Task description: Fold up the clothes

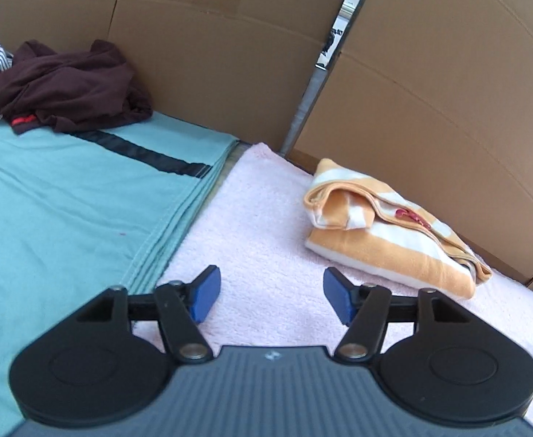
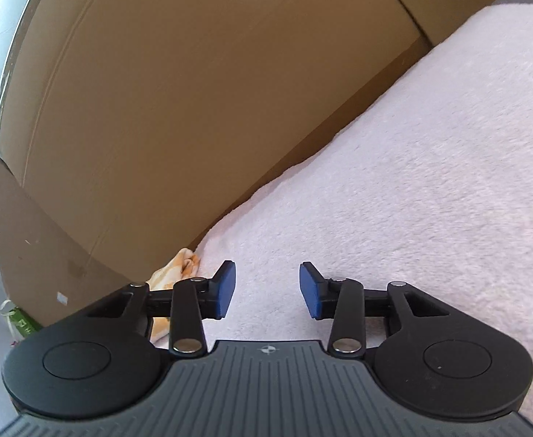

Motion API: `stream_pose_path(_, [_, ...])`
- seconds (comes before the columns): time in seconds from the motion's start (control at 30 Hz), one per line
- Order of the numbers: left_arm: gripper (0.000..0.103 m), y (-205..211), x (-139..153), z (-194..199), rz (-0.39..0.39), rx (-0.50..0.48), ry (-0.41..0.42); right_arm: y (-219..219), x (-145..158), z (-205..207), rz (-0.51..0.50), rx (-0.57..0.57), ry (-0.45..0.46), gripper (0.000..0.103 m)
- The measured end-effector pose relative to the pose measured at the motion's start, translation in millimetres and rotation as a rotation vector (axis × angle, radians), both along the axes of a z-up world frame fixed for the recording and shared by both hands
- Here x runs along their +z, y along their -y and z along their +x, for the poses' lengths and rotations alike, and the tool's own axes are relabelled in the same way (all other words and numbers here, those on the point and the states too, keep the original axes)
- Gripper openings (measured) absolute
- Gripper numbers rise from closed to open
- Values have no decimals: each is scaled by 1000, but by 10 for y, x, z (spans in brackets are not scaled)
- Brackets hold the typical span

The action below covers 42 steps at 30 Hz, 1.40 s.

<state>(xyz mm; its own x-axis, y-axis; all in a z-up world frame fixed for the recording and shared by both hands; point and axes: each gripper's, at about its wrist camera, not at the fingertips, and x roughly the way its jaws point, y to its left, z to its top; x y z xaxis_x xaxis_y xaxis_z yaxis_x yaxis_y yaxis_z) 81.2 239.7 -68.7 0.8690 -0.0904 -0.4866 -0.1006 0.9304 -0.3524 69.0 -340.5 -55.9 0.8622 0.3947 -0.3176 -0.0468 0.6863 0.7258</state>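
Both the left gripper [image 1: 271,295] and right gripper [image 2: 267,289] hover with fingers apart, gripping nothing. The folded orange-striped garment [image 1: 386,225] rests on the pink towel [image 1: 259,225], far right, near the cardboard [image 1: 448,91].

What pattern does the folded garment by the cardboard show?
Orange and white stripes on the folded garment; left wrist view.

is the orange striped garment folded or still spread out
Folded: the orange striped garment lies as a compact layered bundle on the pink towel, its edges tucked over.

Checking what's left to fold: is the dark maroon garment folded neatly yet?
No, the maroon garment lies crumpled in a heap at the back of the teal cloth.
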Motion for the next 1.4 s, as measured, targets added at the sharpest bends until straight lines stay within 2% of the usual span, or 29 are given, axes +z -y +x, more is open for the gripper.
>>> stream_pose_path(0.1, [55,23,17,-5,25,21,0,66,9,-159,-25,-81,-12,40])
stream_pose_path(0.13, [55,48,27,-9,47,42,-4,76,13,-186,-38,-114,-27,35])
stream_pose_path(0.2, [55,149,61,-48,110,107,-17,47,31,-202,-72,-152,-52,34])
stream_pose_path(0.23, [61,231,81,-84,135,120,-23,-7,58,-191,-112,-156,-62,34])
stream_pose_path(0.27, [75,315,101,-120,158,132,-29,-81,100,-188,-169,-161,-67,34])
stream_pose_path(0.33, [89,495,125,-212,144,129,-27,-267,180,-171,-287,-160,-72,44])
stream_pose_path(0.37, [92,580,131,-258,127,118,-23,-350,217,-169,-340,-156,-73,48])
stream_pose_path(0.4, [93,660,130,-284,106,98,-24,-387,247,-190,-377,-148,-75,53])
stream_pose_path(0.47, [96,838,123,-310,88,69,-42,-504,276,-223,-422,-131,-78,55])
stream_pose_path(0.53, [97,1022,136,-338,102,54,-60,-658,266,-234,-445,-87,-68,68])
stream_pose_path(0.63, [102,1311,200,-432,139,37,-68,-840,287,-343,-487,-9,-50,73])
stream_pose_path(0.73, [102,1631,286,-575,167,9,-64,-915,315,-453,-495,20,-12,73])
stream_pose_path(0.83, [102,2030,357,-734,225,-64,-40,-811,409,-667,-481,-38,-15,79])
stream_pose_path(0.93, [102,2486,394,-880,297,-168,0,-675,573,-954,-545,-122,-23,85])
stream_pose_path(0.97, [102,2625,398,-911,298,-201,6,-631,639,-1101,-566,-167,-17,87])
stream_pose_path(1.03, [102,2860,402,-920,284,-259,-25,-566,700,-1262,-596,-238,-15,98])
stream_pose_path(1.1, [102,3035,408,-913,276,-297,-65,-560,744,-1348,-628,-262,-42,100])
stream_pose_path(1.2, [102,3215,427,-978,302,-303,-83,-620,786,-1449,-701,-254,-40,101])
stream_pose_path(1.27, [102,3271,445,-1042,324,-288,-114,-606,812,-1517,-713,-285,-24,101])
stream_pose_path(1.4, [102,3210,435,-1159,229,-258,-147,-445,891,-1625,-718,-384,-48,101])
